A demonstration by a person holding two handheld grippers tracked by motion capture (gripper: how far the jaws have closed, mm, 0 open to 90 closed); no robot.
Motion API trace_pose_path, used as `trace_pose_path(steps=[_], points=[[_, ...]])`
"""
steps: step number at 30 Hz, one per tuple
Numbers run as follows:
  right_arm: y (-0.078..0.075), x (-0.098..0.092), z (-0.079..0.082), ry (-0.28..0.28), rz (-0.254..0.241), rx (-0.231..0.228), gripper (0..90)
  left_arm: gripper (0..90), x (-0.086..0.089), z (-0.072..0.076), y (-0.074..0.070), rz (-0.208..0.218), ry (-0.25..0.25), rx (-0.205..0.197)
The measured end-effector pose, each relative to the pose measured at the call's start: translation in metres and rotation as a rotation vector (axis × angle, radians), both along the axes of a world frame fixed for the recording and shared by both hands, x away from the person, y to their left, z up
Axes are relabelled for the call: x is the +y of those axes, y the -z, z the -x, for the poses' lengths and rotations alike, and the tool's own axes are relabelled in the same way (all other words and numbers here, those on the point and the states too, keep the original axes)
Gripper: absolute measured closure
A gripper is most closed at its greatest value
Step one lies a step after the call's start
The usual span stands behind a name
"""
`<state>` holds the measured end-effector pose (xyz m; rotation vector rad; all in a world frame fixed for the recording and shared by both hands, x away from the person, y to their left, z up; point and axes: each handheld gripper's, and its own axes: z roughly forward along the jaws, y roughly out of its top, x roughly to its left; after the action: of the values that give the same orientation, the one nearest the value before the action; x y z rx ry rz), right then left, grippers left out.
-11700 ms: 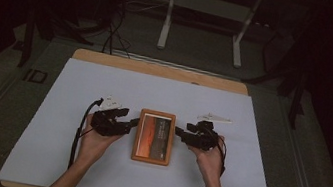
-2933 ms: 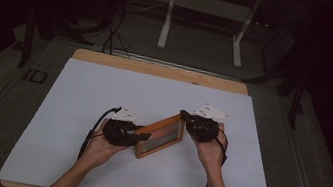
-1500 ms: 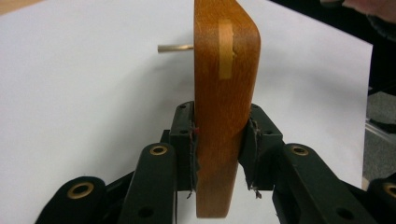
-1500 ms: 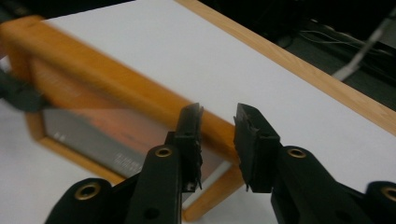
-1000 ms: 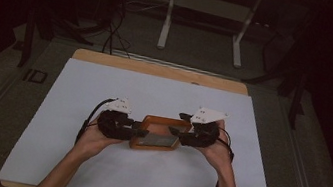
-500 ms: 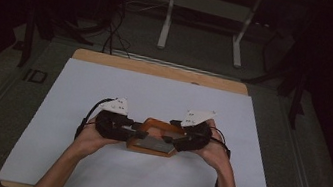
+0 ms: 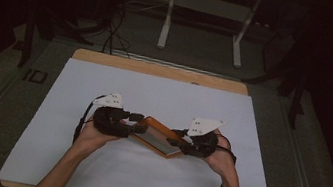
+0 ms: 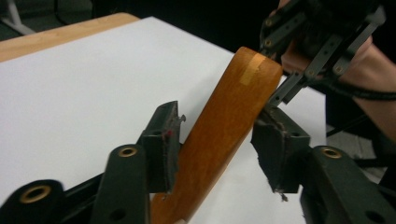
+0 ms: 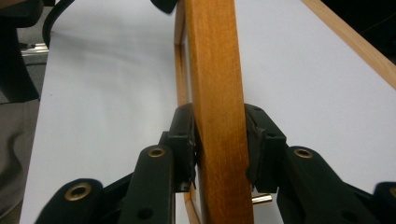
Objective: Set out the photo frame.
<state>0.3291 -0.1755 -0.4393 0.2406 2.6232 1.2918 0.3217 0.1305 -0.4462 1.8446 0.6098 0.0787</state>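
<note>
Desk [image 7: 91, 172], covered by a white sheet with a wooden border showing along the far edge, seen from above; the person's forearms enter from the near side. At mid-desk a wooden picture frame [image 7: 160, 137] is held tilted between the two claws, one end toward each hand, its long axis running from far-left to near-right. Left claw [image 7: 137, 123]: in the left gripper view its jaws have just been opening and now stand apart on either side of the frame's orange-brown rail [image 8: 224, 135], with a visible gap at the right pad [image 8: 278, 149] and the left pad [image 8: 163, 140] just beside the wood, so the rail lies between them unpressed. Right claw [image 7: 176, 140]: in the right gripper view its jaws have just been closing and both pads [image 9: 183, 140] press against the opposite faces of the frame's rail [image 9: 219, 107], gripping it edge-on above the white sheet [image 9: 102, 93].
</note>
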Motion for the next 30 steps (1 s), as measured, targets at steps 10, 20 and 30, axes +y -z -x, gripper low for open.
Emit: trace_pose_path(steps=[10, 20, 30], points=[[0.003, -0.013, 0.001, 0.03, -0.034, 0.007, 68.7, 44.1, 0.01, -0.006, 0.006, 0.05, -0.058, 0.041], [0.008, -0.031, 0.004, 0.051, -0.063, 0.019, 68.7, 41.8, 0.003, -0.01, 0.016, 0.018, -0.072, 0.061], [0.011, -0.042, 0.006, 0.064, -0.066, 0.021, 68.7, 33.4, -0.027, -0.017, 0.046, -0.056, -0.029, 0.128]])
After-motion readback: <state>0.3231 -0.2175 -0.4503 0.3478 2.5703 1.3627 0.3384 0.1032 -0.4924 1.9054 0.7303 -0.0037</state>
